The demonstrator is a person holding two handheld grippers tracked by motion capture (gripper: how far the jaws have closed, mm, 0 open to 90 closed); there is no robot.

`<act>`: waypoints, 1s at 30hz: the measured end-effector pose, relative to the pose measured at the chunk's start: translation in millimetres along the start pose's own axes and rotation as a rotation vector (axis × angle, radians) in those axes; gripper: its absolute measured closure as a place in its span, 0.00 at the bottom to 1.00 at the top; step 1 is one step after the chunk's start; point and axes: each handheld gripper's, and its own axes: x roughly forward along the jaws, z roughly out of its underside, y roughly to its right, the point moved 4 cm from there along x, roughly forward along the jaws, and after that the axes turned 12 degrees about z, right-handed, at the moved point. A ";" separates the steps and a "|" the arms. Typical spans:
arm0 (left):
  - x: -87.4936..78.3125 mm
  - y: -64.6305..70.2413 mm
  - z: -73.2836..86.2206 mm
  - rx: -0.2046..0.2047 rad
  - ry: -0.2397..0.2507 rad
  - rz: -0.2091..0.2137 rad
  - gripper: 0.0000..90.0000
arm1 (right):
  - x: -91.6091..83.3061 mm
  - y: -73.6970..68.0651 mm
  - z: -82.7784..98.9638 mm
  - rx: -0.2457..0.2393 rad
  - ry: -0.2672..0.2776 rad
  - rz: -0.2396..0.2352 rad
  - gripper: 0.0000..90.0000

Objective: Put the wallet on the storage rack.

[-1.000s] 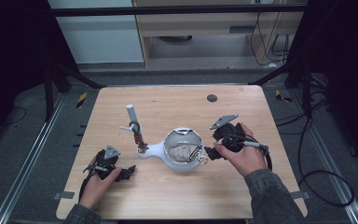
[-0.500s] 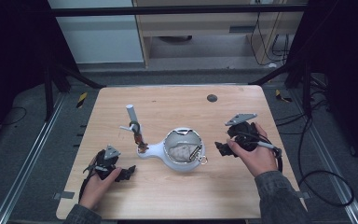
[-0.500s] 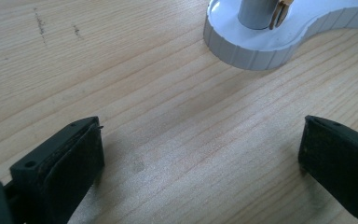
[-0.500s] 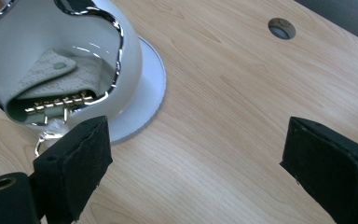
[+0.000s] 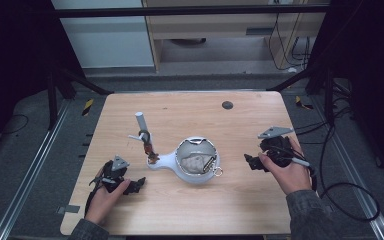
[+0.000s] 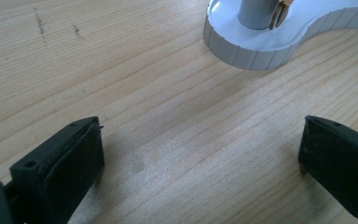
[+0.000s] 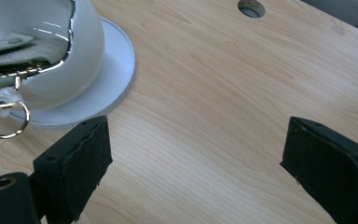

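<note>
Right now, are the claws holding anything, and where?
No, nothing. The left claw and right claw are both wide open over bare table, with the white bowl stand sitting untouched between them.

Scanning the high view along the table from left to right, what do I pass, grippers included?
left gripper → upright white post → white bowl on its base → dark hole in the tabletop → right gripper

Table (image 5: 190, 210): I have the stand (image 5: 192, 162) at its middle.
Post (image 5: 142, 125): on the stand's left end.
Left gripper (image 5: 139, 184): left of stand, apart.
Right gripper (image 5: 249, 161): right of stand, apart.
</note>
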 end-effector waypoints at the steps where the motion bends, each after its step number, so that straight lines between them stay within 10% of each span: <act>1: 0.0 0.0 0.0 0.000 0.000 0.000 0.00 | 0.3 0.7 1.5 0.005 0.001 0.002 0.09; 30: 0.0 0.1 0.0 -0.001 0.001 -0.001 0.00 | 34.0 26.1 58.6 0.111 -0.073 0.053 0.09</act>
